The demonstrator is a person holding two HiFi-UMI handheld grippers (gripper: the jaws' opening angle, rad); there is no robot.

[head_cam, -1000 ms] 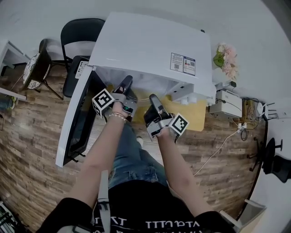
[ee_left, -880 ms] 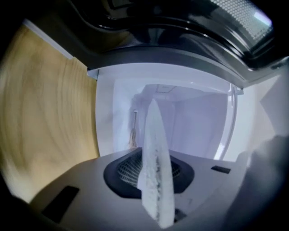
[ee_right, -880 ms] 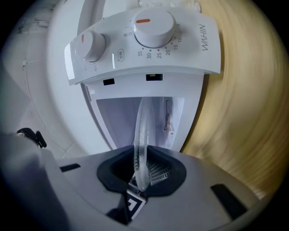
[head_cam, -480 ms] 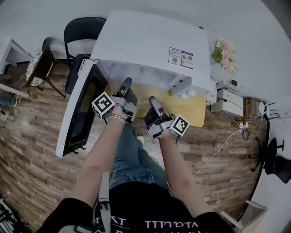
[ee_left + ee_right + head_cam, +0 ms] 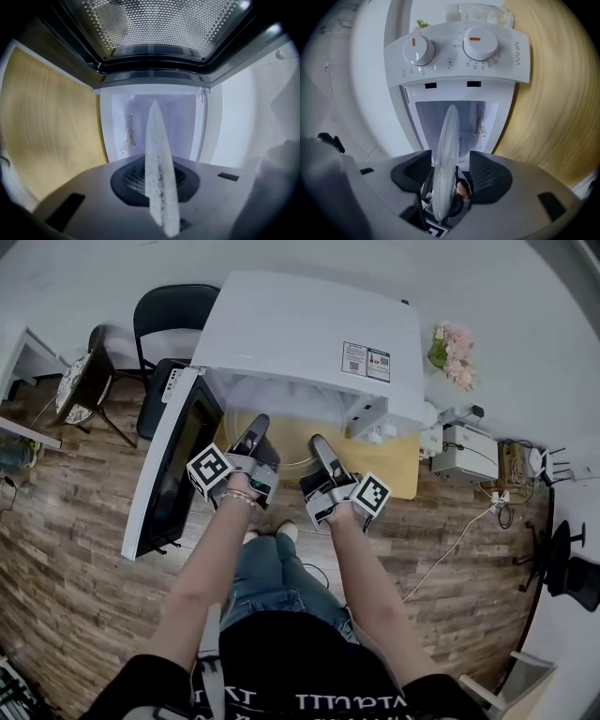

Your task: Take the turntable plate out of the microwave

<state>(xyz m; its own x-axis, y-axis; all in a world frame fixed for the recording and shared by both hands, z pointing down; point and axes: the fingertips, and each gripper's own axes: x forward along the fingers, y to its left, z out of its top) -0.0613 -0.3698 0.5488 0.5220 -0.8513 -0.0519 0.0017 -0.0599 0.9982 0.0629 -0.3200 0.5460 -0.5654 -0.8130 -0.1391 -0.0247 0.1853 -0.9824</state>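
The clear glass turntable plate (image 5: 284, 439) sits at the mouth of the white microwave (image 5: 309, 334), between my two grippers. My left gripper (image 5: 255, 427) is shut on its left rim. In the left gripper view the plate (image 5: 157, 154) stands edge-on, clamped at the left gripper (image 5: 159, 190). My right gripper (image 5: 319, 444) is at the right rim. Its jaws have just been opening, and the plate (image 5: 449, 140) stands between them at the right gripper (image 5: 452, 176), with a gap on the right side.
The microwave door (image 5: 169, 465) hangs open at the left. Its knob panel (image 5: 459, 51) is on the right. The microwave stands on a yellow wooden table (image 5: 398, 470). A black chair (image 5: 169, 310) stands behind on the left, flowers (image 5: 450, 352) and a socket box (image 5: 469, 451) on the right.
Both grippers have drawn back a little from the microwave's opening toward the person, the left one more. The plate's rim now shows further out over the table.
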